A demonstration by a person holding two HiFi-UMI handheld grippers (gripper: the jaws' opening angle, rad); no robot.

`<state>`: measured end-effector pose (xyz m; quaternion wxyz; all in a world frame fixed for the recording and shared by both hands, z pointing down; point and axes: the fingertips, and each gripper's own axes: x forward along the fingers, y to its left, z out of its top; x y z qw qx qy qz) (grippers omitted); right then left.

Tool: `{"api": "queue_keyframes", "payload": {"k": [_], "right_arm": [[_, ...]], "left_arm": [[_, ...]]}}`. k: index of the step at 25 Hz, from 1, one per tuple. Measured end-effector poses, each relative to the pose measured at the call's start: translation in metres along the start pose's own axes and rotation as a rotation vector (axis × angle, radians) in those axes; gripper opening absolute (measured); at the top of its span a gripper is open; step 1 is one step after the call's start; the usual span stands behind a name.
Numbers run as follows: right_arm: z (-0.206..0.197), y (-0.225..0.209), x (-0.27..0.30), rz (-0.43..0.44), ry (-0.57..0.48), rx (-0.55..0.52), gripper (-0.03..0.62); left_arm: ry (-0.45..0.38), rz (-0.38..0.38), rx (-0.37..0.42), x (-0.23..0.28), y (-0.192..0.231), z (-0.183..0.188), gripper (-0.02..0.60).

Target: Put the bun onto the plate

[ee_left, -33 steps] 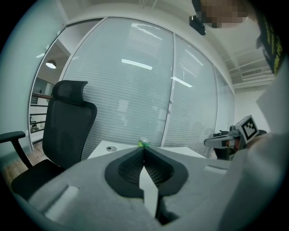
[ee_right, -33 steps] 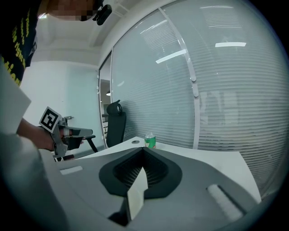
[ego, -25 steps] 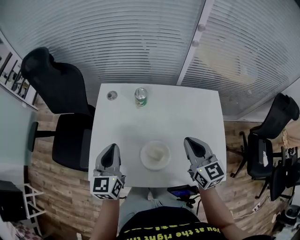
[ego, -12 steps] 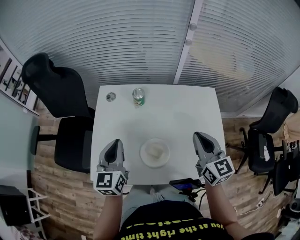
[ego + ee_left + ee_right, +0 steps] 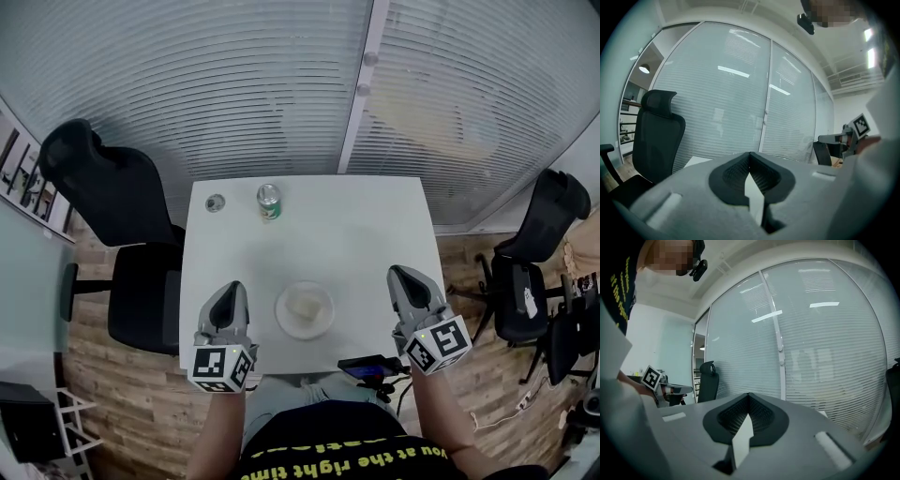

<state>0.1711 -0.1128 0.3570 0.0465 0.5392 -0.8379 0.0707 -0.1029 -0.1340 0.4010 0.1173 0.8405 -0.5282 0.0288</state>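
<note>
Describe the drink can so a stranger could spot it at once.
Find the white square table in front of the blinds. Along its far edge, toward the left corner, stands the can, upright, greenish with a silver top. It is the only tall thing; the small round disc beside it lies flat.

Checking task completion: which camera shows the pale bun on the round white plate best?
Head view: looking down, it shows the pale bun sitting on the round white plate, both unobstructed. The left and right gripper views point at the slatted glass wall; neither shows bun or plate.
</note>
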Motion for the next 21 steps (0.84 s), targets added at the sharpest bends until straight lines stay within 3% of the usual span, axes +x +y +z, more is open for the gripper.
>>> {"api": "queue_keyframes", "payload": {"k": [21], "right_arm": [[0.015,-0.007,-0.012,-0.015,-0.024,-0.032,0.006]], "left_arm": [[0.001,-0.023,0.006,0.004,-0.013,0.0,0.0]]}}
